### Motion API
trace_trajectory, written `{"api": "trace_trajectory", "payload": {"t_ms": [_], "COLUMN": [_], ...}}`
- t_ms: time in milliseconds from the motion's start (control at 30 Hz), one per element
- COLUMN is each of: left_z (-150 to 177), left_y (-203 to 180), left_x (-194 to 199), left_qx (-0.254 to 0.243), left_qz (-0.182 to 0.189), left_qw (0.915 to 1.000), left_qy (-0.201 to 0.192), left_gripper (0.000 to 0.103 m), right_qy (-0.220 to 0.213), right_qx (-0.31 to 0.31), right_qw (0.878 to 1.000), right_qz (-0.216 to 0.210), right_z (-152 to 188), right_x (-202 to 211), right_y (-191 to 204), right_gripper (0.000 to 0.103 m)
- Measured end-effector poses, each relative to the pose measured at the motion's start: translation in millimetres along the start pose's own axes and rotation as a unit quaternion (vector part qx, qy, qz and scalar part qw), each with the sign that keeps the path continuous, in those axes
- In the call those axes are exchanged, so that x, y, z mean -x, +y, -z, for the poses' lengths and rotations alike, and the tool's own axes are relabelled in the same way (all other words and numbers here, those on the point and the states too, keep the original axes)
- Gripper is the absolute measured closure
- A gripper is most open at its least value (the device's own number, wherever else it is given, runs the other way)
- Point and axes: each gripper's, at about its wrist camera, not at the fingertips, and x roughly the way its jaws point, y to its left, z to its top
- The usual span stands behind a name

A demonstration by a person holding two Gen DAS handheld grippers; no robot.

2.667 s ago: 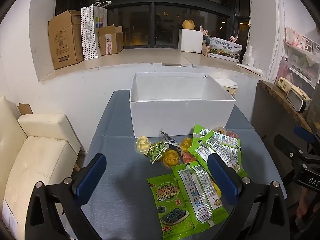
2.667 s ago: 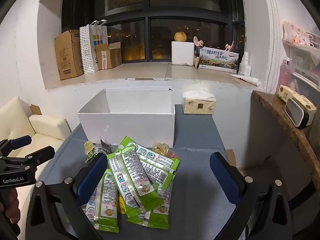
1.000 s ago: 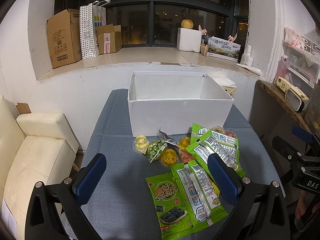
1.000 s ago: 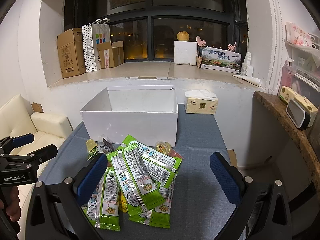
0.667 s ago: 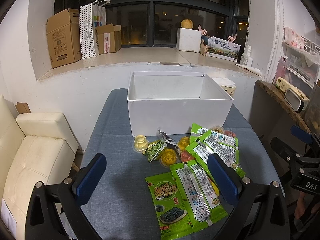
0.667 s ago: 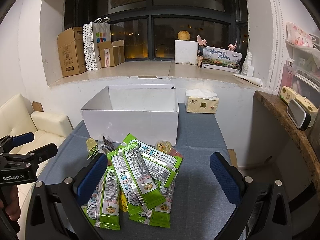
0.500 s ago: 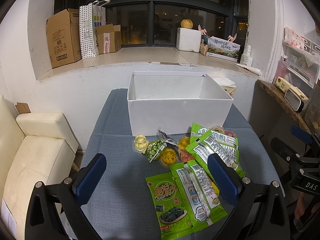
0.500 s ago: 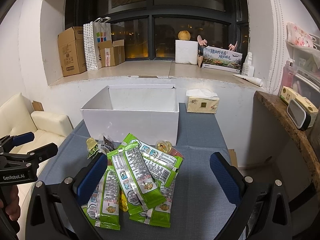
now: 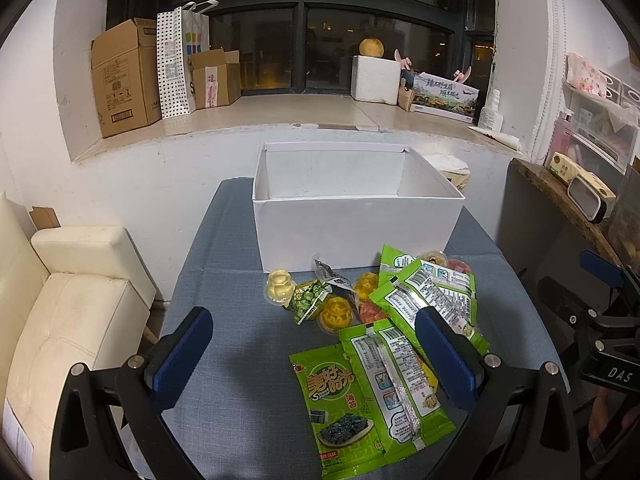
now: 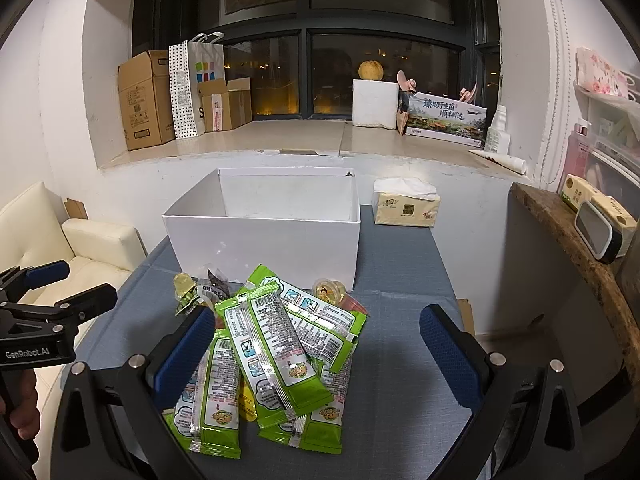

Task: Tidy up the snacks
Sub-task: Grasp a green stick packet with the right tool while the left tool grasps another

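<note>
A pile of green snack packets (image 9: 400,364) (image 10: 272,352) lies on the grey tablecloth in front of an open white box (image 9: 356,232) (image 10: 264,240). Small jelly cups (image 9: 336,312) and a yellow one (image 9: 279,288) sit between the packets and the box, beside a small green pea packet (image 9: 310,300). My left gripper (image 9: 316,352) is open and empty, held above the near edge of the pile. My right gripper (image 10: 316,354) is open and empty over the packets. Each gripper shows at the edge of the other's view.
A tissue pack (image 10: 406,206) sits on the table right of the box. A cream sofa (image 9: 68,304) stands left of the table, a dark wooden counter (image 10: 576,248) right. Cardboard boxes (image 9: 124,76) and a foam box (image 10: 374,102) stand on the window ledge.
Both grippers have stayed nearly still and open; the views shifted only slightly. Nothing on the table has moved.
</note>
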Motion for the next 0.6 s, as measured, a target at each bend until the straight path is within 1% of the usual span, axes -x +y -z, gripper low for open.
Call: {"api": "trace_trajectory", "payload": {"t_ms": [167,333,467,567,600], "left_z": [0,1,6,12,14], "left_y": [-1,2,7,12,13], "left_x": [0,-2,-6,-12,-14], "left_qx": [-0.002,0.004,0.011,0.017,0.018], "left_qz": [0.001,0.008,0.009,0.008,0.007], "left_qw": [1.0,1.0,0.9998,0.9996,0.9995], "left_qy": [0.001,0.002,0.01,0.021,0.025], "left_gripper": [0.0,0.0,0.0,0.0,0.0], "right_qy": [-0.001,0.0,0.033,0.066,0.082], "right_qx": [0.0,0.01,0.04,0.072,0.081], "right_qw": [1.0,1.0,0.998,0.993,0.991], "right_qz": [-0.002,-0.02,-0.045,-0.072,-0.071], "right_z": [0,3,8,16,20], "right_x": [0,-8,-37,-73,-86], "right_y": [0,1,8,16,19], "right_gripper": [0.0,0.0,0.0,0.0,0.0]}}
